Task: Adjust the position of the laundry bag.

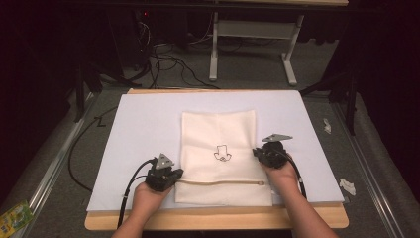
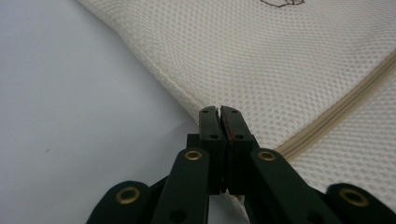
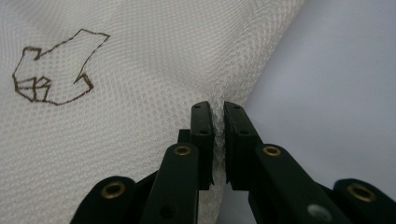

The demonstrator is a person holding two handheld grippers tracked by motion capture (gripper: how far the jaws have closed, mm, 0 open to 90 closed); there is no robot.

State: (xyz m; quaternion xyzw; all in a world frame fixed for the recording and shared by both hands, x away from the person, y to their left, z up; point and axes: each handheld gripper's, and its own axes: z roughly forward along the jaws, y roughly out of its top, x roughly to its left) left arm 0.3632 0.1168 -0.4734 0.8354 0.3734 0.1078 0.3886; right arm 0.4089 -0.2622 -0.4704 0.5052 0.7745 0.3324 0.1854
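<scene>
A cream mesh bag (image 1: pixel 225 156) lay flat at the centre of the high view on a white sheet (image 1: pixel 143 129) covering the table (image 1: pixel 213 218). The left gripper (image 1: pixel 174 174), lower left of centre, pinched the bag's left edge by the zipper (image 1: pixel 218 183). The right gripper (image 1: pixel 258 152), right of centre, was clamped on the bag's right edge, mesh bunched between its jaws.

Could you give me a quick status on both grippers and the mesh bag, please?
Left gripper shut on mesh bag, left edge by the zipper. Right gripper shut on right edge. Bag flat on white mat; nothing in the way.
</scene>
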